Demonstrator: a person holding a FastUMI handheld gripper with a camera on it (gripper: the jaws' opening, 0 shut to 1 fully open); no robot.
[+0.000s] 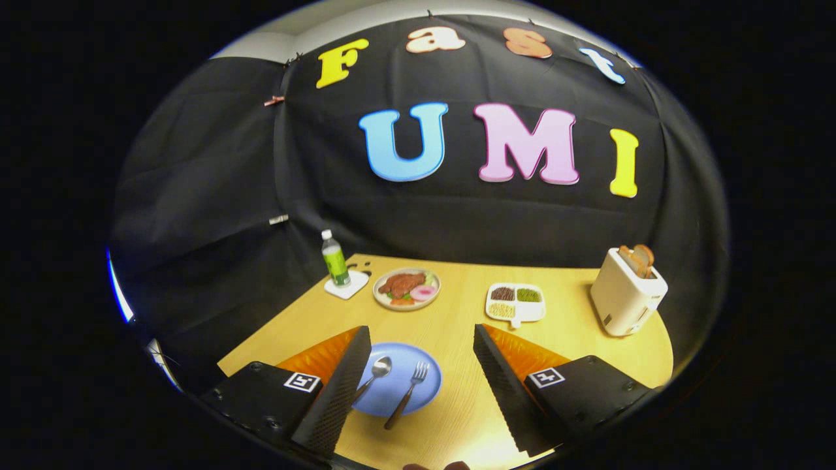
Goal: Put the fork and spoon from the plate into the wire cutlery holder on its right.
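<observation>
wooden table (457,405), fork (406,395) on blue plate (418,375), gripper (421,385) open

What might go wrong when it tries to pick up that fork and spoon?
The open gripper hangs above the blue plate. The spoon and fork lie flat and close together, so the fingers may slip off the thin metal or nudge both at once. The fork's handle overhangs the plate's rim, so a push could tip it onto the table.

Tabletop (457,326): pale wood grain, smooth, matt. Fork (408,395) and spoon (375,373): shiny metal. Fingers (346,385), spread wide apart: ribbed, matt inner faces.
</observation>
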